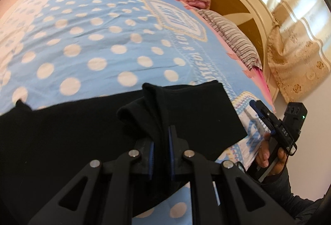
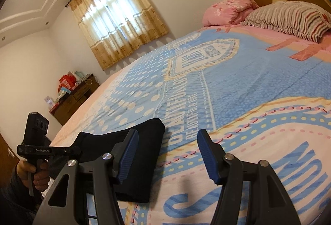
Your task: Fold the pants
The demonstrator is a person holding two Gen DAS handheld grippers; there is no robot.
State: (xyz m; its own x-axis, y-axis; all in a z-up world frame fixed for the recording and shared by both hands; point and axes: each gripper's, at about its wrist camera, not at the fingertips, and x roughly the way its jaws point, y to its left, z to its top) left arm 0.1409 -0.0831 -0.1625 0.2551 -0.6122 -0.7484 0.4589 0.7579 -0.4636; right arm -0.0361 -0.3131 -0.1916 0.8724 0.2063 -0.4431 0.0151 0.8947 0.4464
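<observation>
Our left hand-held gripper (image 1: 161, 138) is clenched on a bunched fold of the black pants (image 1: 82, 132), which lie along the near edge of the bed (image 1: 93, 39). Our right hand-held gripper (image 2: 167, 154) hangs released over the bedspread, just right of the pants.

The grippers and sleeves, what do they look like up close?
Both are matte black. The left gripper and right gripper have angular fingers with triangular cut-outs, silver pivot pins and ribbed blue pads. White lettering marks the left one's crossbar, above a pistol-style handle. The person's sleeve is dark grey.
</observation>
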